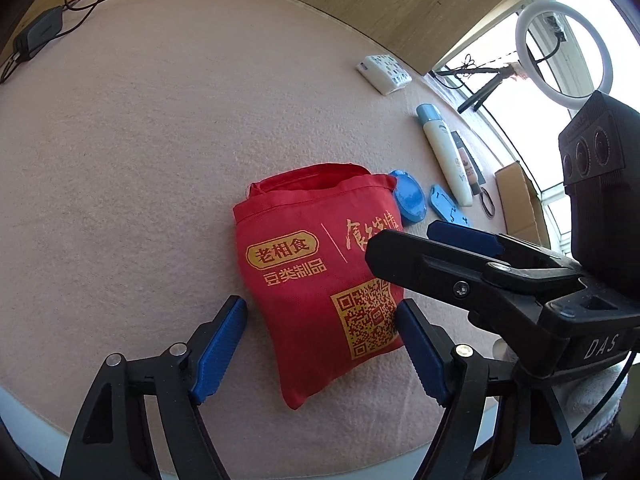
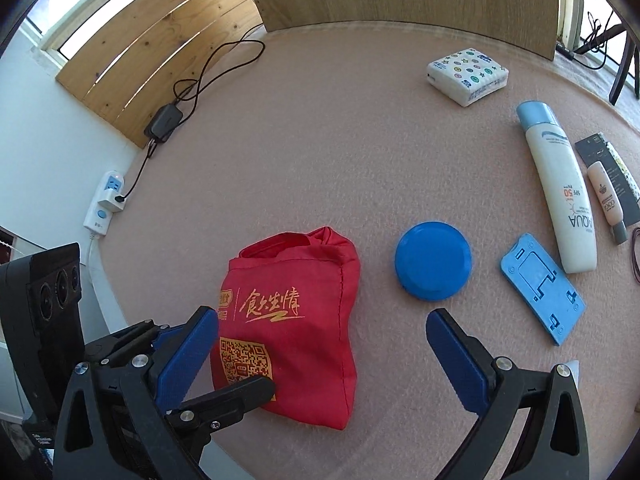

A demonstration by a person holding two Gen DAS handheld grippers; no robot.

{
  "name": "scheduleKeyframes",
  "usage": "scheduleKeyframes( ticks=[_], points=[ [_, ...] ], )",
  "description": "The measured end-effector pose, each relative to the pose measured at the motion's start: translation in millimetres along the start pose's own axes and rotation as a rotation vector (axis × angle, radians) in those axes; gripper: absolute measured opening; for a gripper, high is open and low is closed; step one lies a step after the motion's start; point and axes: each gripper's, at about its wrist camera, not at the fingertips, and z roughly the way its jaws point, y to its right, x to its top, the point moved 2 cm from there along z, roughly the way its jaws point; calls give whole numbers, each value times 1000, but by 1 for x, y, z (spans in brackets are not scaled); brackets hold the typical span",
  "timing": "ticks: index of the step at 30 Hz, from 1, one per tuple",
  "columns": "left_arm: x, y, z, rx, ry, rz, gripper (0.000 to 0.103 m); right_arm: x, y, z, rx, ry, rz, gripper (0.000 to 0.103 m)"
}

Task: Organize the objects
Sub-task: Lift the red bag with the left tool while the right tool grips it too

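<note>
A red cloth bag [image 1: 316, 264] with gold print and a QR code lies flat on the pink table cover, its mouth toward the far side. My left gripper [image 1: 320, 304] stands open astride the bag's lower half. Its right pad sits at the bag's edge, and its left pad is a little apart from the cloth. My right gripper [image 2: 322, 314] is also open, wide, over the right part of the bag [image 2: 288, 320]. It reaches in from the right in the left wrist view, just above the bag. One left finger [image 2: 240, 396] lies across the bag's lower left corner.
Right of the bag lie a blue round lid [image 2: 434, 266], a blue flat stand [image 2: 542, 286], a white sunscreen bottle [image 2: 560, 188], a small tube [image 2: 606, 196] and a tissue pack [image 2: 466, 74]. A black adapter [image 2: 164, 120] with cables sits far left, beside a power strip [image 2: 104, 204].
</note>
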Motion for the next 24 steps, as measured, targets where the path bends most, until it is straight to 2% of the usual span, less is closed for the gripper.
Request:
scheduleKeyframes(
  ticks=[6,8,12,17,24],
  points=[
    [3,6,4,-3,-5,16,75,-1,1,14,37,-48,15,88],
    [3,7,4,-4,-5,19,74,-2,0,18,55,-60,8,80],
    [2,5,3,-7,3,14,73,-4,-2,25,119,-92,19,69],
    [3,10,1,-2,21,15,72,-2,-6,26,107,-95,-1,68],
    [8,37,-11,0,71,62,72,0,-5,8,91,-64,-17,68]
  ],
)
